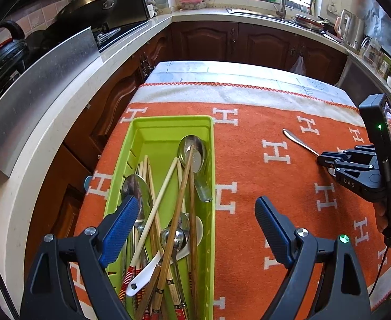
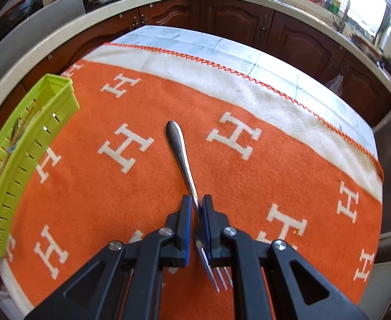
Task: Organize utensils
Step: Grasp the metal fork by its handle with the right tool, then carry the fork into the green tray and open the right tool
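A green slotted utensil tray (image 1: 147, 125) lies on the orange blanket (image 1: 248, 165) and holds several chopsticks (image 1: 180, 189), metal spoons (image 1: 192, 149) and a white spoon (image 1: 144, 272). My left gripper (image 1: 195, 208) is open and empty, above the tray's near end. A metal fork (image 2: 178, 146) lies on the blanket, handle pointing away, tines toward me. My right gripper (image 2: 196, 202) is shut on the fork's neck. In the left wrist view the right gripper (image 1: 326, 160) sits at the right over the fork handle (image 1: 296, 138). The tray's slotted side (image 2: 24, 144) shows at the left of the right wrist view.
The blanket covers a table with a pale cloth strip (image 1: 222, 93) at its far edge. Dark wooden cabinets (image 1: 222, 42) and a countertop (image 1: 62, 122) surround the table. A stove with a pan (image 1: 88, 8) is at the left, a sink (image 1: 275, 13) at the back.
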`<control>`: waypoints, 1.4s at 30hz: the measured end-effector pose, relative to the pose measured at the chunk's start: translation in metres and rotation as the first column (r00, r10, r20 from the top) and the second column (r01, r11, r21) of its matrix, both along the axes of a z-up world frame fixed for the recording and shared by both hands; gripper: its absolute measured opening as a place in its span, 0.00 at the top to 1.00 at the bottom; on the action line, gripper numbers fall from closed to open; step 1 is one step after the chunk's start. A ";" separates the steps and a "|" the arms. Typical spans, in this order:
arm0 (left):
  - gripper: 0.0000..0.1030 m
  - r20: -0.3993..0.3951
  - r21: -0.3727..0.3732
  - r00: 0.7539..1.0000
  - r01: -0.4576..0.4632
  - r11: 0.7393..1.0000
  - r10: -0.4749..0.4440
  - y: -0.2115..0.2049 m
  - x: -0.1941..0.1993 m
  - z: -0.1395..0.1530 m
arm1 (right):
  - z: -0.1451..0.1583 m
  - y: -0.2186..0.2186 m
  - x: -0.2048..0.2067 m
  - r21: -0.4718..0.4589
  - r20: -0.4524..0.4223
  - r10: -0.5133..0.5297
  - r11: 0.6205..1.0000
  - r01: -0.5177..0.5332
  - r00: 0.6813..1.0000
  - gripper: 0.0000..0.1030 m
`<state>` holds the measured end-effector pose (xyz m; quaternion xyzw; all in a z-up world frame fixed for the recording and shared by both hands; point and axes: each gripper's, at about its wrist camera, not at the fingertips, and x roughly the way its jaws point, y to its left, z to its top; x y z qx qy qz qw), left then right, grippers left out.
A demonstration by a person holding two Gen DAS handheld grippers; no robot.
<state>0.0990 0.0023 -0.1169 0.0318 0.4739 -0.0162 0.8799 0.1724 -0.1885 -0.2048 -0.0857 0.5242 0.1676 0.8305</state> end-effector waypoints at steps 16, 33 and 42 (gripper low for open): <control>0.15 0.000 0.026 0.998 -0.056 0.998 0.056 0.025 -0.020 0.003 | 0.012 -0.010 -0.016 0.206 -0.133 -0.130 0.966 0.155 0.983 0.96; 0.15 -0.034 0.126 0.965 -0.252 0.959 0.258 0.112 -0.059 0.000 | 0.084 0.117 -0.083 0.523 -0.267 -0.048 0.831 0.187 0.962 0.96; 0.15 -0.046 0.100 0.962 -0.265 0.959 0.271 0.125 -0.068 -0.005 | 0.054 0.163 -0.070 0.417 -0.360 -0.164 0.852 0.315 0.919 0.96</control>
